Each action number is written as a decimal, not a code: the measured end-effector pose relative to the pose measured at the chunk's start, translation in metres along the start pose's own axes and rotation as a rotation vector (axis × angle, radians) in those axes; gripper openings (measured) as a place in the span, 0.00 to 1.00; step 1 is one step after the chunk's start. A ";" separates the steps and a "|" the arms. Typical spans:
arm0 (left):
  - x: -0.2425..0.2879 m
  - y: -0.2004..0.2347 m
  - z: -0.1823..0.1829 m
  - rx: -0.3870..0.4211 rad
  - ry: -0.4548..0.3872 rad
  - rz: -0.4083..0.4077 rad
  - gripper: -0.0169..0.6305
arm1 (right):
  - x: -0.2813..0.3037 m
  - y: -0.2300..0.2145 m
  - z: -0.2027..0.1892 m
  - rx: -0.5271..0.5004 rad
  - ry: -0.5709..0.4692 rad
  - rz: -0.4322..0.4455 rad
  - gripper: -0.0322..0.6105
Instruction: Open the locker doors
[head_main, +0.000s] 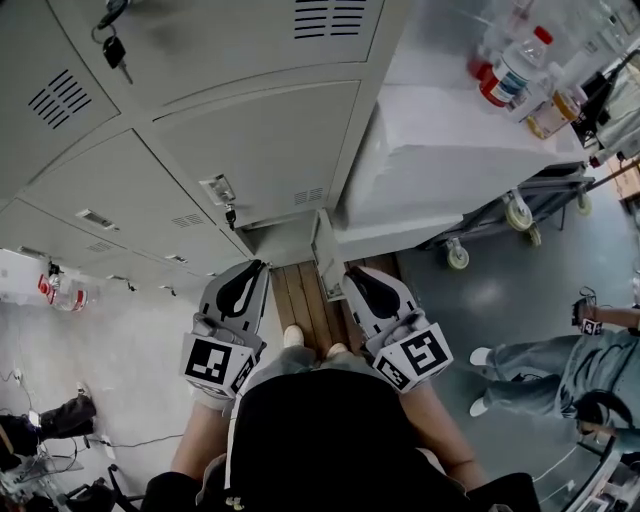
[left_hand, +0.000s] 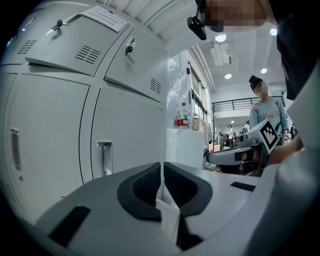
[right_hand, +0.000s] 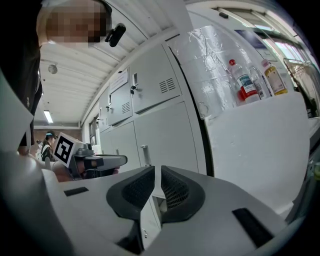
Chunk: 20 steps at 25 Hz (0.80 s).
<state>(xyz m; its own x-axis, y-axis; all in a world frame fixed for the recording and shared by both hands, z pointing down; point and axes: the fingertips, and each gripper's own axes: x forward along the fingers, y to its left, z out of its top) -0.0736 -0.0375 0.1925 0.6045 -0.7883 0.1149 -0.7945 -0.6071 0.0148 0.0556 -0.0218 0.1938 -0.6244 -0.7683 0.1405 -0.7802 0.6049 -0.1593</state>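
- Jaws clenched and empty on left gripper (head_main: 247, 283) and right gripper (head_main: 362, 288), both short of contact.
- Ahead, the locker doors (head_main: 255, 150) stand shut — I would part the jaws first, then take a handle (head_main: 218, 188) squarely.

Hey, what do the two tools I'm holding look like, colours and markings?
The left tool and right tool are light grey moulded shells with black textured jaw pads. Each carries a cube of black-and-white square markers at its rear. The person's top is black.

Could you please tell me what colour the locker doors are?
The locker doors are light grey, clearest in the left gripper view.
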 end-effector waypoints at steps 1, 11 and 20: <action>-0.001 0.000 0.002 0.010 -0.005 -0.003 0.06 | 0.000 0.002 0.002 -0.004 -0.002 0.001 0.13; -0.004 -0.001 0.006 0.011 -0.017 -0.011 0.06 | 0.008 0.013 0.016 -0.004 -0.028 0.013 0.13; -0.002 0.003 0.006 -0.003 -0.022 -0.005 0.06 | 0.010 0.015 0.018 -0.011 -0.009 0.013 0.12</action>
<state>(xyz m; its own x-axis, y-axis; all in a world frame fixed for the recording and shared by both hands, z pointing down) -0.0769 -0.0383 0.1868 0.6093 -0.7874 0.0934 -0.7918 -0.6105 0.0181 0.0384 -0.0244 0.1757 -0.6342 -0.7622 0.1297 -0.7724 0.6170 -0.1508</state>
